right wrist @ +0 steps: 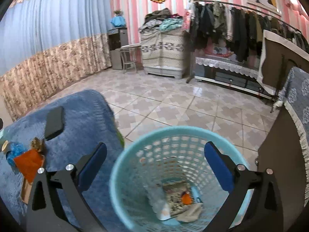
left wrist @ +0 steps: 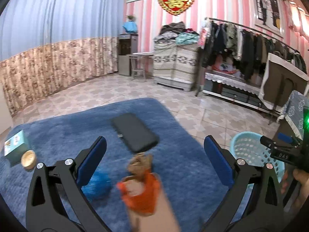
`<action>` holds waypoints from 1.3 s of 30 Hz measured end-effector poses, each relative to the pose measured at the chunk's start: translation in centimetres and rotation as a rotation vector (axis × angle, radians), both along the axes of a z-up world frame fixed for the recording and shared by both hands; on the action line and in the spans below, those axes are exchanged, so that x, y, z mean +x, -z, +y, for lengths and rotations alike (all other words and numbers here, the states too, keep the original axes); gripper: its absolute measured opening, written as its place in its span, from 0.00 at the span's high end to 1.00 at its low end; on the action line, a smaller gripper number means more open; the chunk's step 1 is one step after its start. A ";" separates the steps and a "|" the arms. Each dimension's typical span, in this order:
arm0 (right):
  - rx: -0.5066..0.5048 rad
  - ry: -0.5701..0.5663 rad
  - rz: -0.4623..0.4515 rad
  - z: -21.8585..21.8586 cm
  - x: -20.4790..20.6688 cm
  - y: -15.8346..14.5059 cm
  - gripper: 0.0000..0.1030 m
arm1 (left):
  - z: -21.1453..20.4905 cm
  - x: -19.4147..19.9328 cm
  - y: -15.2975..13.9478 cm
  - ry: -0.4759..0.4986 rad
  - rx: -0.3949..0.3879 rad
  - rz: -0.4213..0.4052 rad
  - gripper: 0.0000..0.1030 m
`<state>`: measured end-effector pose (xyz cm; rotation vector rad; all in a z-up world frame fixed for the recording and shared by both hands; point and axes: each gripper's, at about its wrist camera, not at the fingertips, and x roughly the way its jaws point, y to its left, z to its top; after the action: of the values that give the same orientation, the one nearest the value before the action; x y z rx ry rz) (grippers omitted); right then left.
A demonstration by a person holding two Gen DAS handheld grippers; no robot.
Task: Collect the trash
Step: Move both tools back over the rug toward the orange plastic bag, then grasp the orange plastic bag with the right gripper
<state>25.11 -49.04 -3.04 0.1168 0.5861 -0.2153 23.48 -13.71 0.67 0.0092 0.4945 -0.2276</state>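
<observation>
- Left wrist view: left claw (left wrist: 154,150) wide apart, nothing between its blue pads, over the blue rug (left wrist: 58,135).
- Orange wrapper (left wrist: 141,193), blurred, sits low between the claw arms at 6 o'clock; brown crumpled scrap (left wrist: 140,164) touching its top edge.
- Blue crumpled plastic (left wrist: 98,185) just beside the wrapper at 9 o'clock.
- Black phone (left wrist: 135,133) flat on rug at 12 o'clock of the scrap.
- Teal box (left wrist: 15,147) and small wooden bowl (left wrist: 29,158) at far 9 o'clock, touching or nearly.
- Light blue basket (left wrist: 249,148) at 3 o'clock, off the rug; right claw partly seen over it.
- Right wrist view: right claw (right wrist: 155,160) spread wide, holding nothing, above the basket (right wrist: 135,154).
- Basket holds trash: clear plastic, patterned paper, orange bit (right wrist: 186,199).
- Rug (right wrist: 81,119) at 9 o'clock with phone (right wrist: 55,122), scrap (right wrist: 37,144), wrapper (right wrist: 29,164), blue plastic (right wrist: 13,150).
</observation>
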 end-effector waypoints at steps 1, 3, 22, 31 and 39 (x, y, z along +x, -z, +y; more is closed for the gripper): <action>-0.009 -0.010 0.002 0.7 0.3 0.0 0.04 | 1.2 -0.2 0.1 -0.021 0.003 0.004 0.05; -0.026 -0.035 0.008 2.8 0.9 -0.1 0.04 | 2.9 -0.4 0.3 -0.052 0.008 0.010 0.05; -0.056 -0.402 0.026 19.8 1.6 1.3 0.04 | 17.0 -2.5 5.1 -0.279 0.038 0.114 0.05; -0.139 -0.538 0.105 25.3 0.6 3.4 0.04 | 19.3 -3.5 7.0 -0.313 0.028 0.143 0.05; -0.034 -0.579 0.183 25.8 2.0 4.9 0.60 | 18.8 -4.0 7.3 -0.295 0.023 0.156 0.05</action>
<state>27.11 -23.25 -7.91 -0.1083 0.7728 0.3293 19.44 5.10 -6.59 -0.0594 0.6468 0.0673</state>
